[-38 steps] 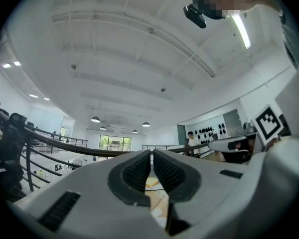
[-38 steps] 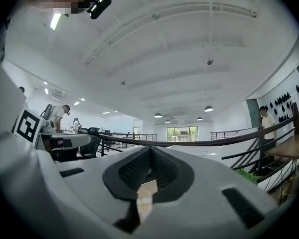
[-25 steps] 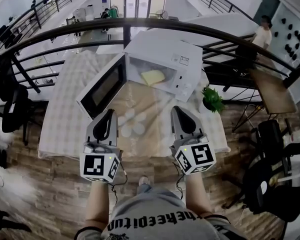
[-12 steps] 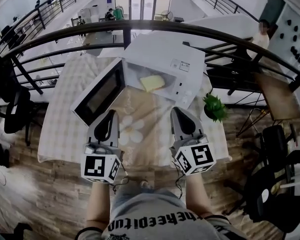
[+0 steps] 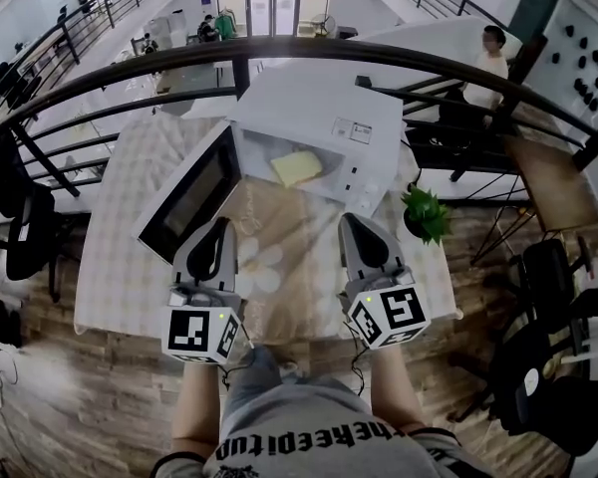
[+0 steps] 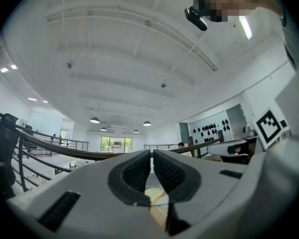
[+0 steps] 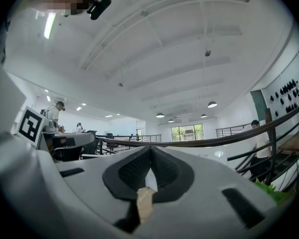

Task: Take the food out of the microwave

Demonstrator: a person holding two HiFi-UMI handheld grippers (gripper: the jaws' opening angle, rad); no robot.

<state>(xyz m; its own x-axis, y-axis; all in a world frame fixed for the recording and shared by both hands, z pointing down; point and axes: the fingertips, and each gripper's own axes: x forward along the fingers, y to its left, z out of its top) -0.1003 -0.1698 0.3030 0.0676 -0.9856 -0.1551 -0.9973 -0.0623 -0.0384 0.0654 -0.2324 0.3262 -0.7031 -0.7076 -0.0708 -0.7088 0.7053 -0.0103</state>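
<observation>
Left hand-held gripper (image 5: 220, 227) and right hand-held gripper (image 5: 355, 220), both pressed together empty, face one open microwave (image 5: 319, 98), one food (image 5: 297, 167) inside.

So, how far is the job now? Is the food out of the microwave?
Done: the door of the microwave stands open. In hand: nothing yet; the left hand-held gripper and the right hand-held gripper are both empty, over the near part of the table, short of the microwave. Left: the food lies inside; it has to be grasped, pulled out and set down.

upside-down shirt print (image 5: 309, 436), not clearly legible
</observation>
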